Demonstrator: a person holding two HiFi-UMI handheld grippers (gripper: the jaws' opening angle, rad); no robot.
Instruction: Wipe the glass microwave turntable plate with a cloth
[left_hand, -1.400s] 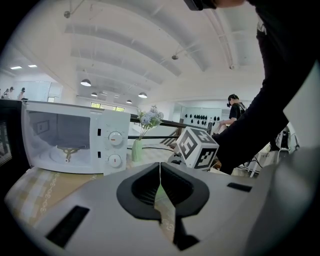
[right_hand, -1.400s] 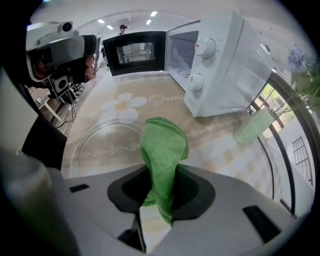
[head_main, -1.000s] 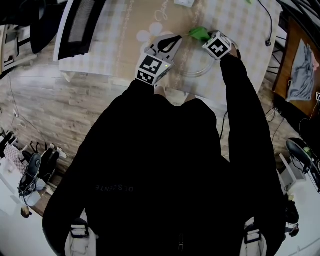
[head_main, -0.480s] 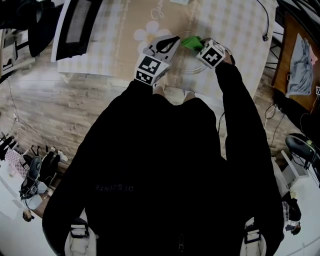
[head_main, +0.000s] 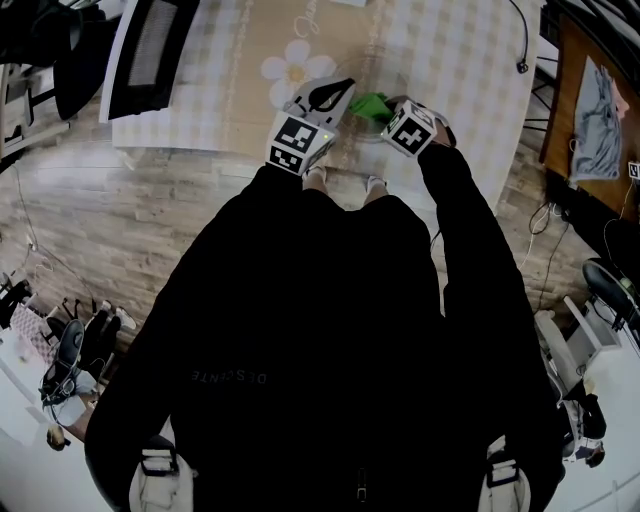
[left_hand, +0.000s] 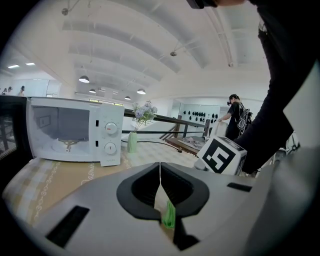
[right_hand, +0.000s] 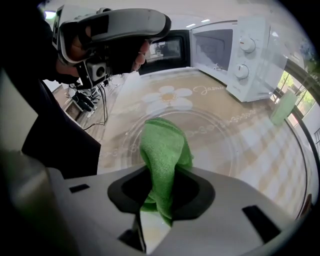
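The glass turntable plate (right_hand: 220, 145) lies flat on the beige tablecloth, its rim showing as a faint ring. My right gripper (right_hand: 162, 192) is shut on a green cloth (right_hand: 162, 145), which hangs forward onto the plate's near left part. In the head view the cloth (head_main: 368, 105) sits between the two grippers, the right gripper (head_main: 410, 128) just to its right. My left gripper (head_main: 325, 100) is close on the cloth's left. Its jaws meet along a thin line in the left gripper view (left_hand: 160, 187), with nothing seen between them. Whether it touches the plate is hidden.
A white microwave (left_hand: 75, 130) stands with its door open at the table's far side, also in the right gripper view (right_hand: 235, 50). A pale green vase (left_hand: 131, 142) stands beside it. A cable runs over the table (head_main: 460, 60) at the back right. A person stands far off.
My right gripper has drawn the green cloth leftward and nearer across the plate, closing up on the left gripper. The left gripper has hardly moved.
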